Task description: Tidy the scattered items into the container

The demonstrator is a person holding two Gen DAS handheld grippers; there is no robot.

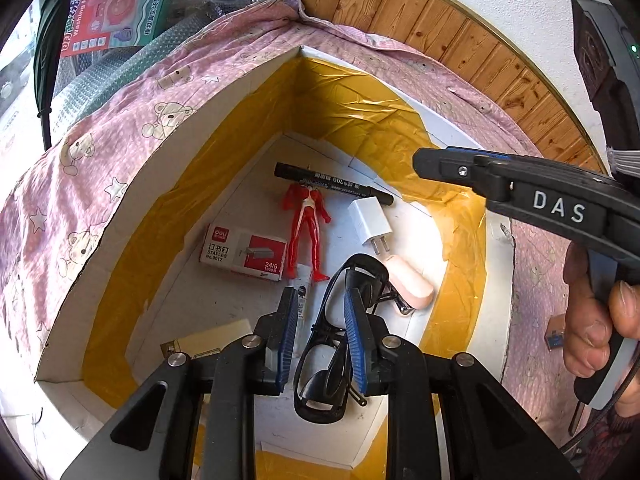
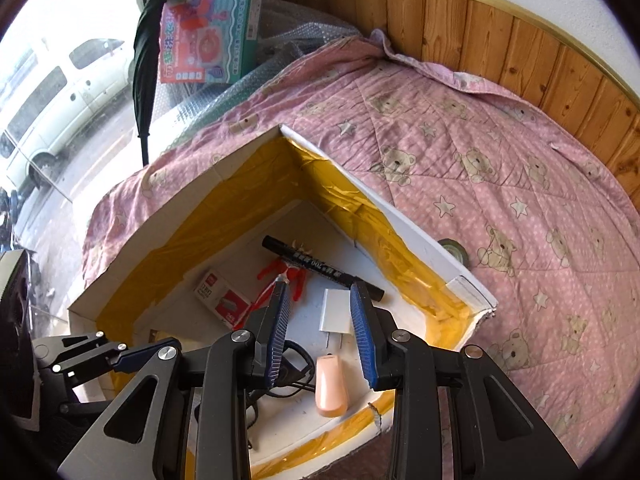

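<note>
Two grippers hang over the box (image 1: 120, 216), a white carton taped yellow inside, on a pink quilt (image 1: 80, 152). From the left wrist, the left gripper (image 1: 322, 344) has its jaws apart, empty, with black glasses (image 1: 332, 344) lying on the box floor below and between them. The glasses' long axis runs from near the camera away toward the box's far corner, slightly tilted right. Beyond lie a marker (image 1: 332, 183), red figure (image 1: 308, 232), charger (image 1: 370, 220), staple box (image 1: 244, 252) and a pink case (image 1: 410, 286). A careless lift could likely snag the frame on the right blue pad.

From the right wrist, the right gripper (image 2: 322, 332) also stands open and empty above the charger (image 2: 336, 312) and pink case (image 2: 332, 384). Outside the box, a tape roll (image 2: 452, 250) sits on the quilt (image 2: 480, 160) just beside the wall, apparently still to tidy. Reaching for it, the gripper might clip that torn wall.
</note>
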